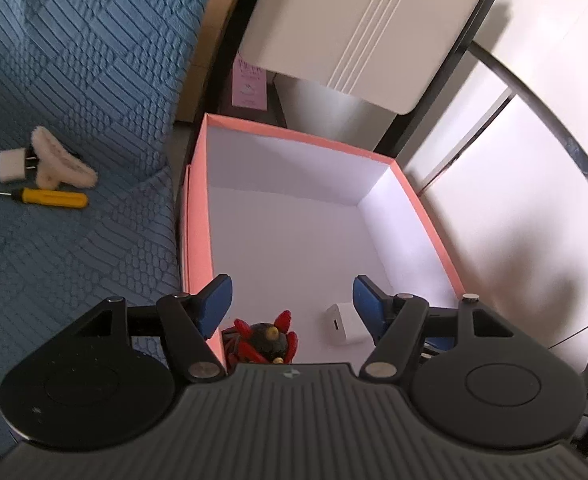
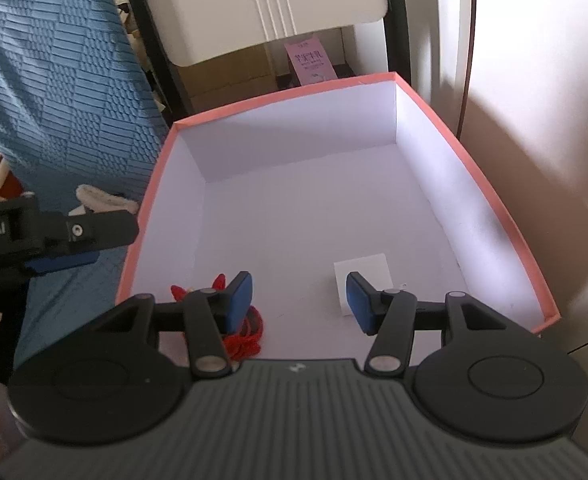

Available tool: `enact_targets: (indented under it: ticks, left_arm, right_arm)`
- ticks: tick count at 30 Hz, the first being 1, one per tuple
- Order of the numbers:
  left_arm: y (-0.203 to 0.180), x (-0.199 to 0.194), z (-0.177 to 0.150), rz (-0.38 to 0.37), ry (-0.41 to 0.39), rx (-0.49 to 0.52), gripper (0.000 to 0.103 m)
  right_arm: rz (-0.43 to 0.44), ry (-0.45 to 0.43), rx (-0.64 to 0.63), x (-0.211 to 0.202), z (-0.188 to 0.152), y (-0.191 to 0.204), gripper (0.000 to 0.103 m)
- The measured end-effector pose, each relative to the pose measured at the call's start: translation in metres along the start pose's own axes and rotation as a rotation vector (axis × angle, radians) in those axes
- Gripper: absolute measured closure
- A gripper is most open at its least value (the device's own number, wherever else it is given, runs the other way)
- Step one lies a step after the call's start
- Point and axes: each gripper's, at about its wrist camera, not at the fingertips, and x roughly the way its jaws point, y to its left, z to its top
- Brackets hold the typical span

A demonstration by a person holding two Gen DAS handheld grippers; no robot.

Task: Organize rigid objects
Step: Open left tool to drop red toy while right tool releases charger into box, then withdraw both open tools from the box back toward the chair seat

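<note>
two grippers hang over the pink box (image 1: 197,216), which has a white inside and sits beside a blue textured cover (image 1: 73,80). left gripper (image 1: 291,304): blue pads spread, nothing between them; its left finger (image 1: 213,300) sits over the box's left wall. right gripper (image 2: 298,298): pads spread, nothing pinched.

inside the box, near edge: a red-and-black spiky figure (image 1: 267,340) with red cord in the near-left corner, touching the left wall or just beside it, cannot tell which. a white charger block (image 1: 344,324) lies on the floor toward the near-right, well apart from the figure. in the right wrist view the block (image 2: 368,276) sits partly behind the right pad; the red cord (image 2: 245,340) lies under the left one.

on the blue cover, left of the box: a white plug adapter (image 1: 11,166), a fluffy white item (image 1: 61,162) touching it, and a yellow-handled screwdriver (image 1: 49,198) just nearer.
</note>
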Motion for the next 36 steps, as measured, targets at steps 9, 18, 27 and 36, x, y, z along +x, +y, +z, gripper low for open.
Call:
enact_targets:
  ticks: [9,18,27,36]
  left_arm:
    - [0.002,-0.059,-0.008,-0.001,-0.111,0.022,0.031]
    - [0.019,-0.133,-0.028,0.017,-0.253,0.035,0.026]
    - [0.054,-0.187,-0.064,0.086,-0.322,0.013,0.026]
    - [0.092,-0.217,-0.100,0.146,-0.295,0.006,0.026]
  right_arm:
    - [0.068,-0.082,-0.031,-0.039,-0.004,0.026,0.048]
    - [0.155,-0.204,-0.057,-0.083,-0.020,0.064,0.048]
    - [0.168,-0.230,-0.137,-0.107,-0.047,0.094,0.048]
    - [0.206,-0.214,-0.167,-0.122,-0.071,0.112,0.048]
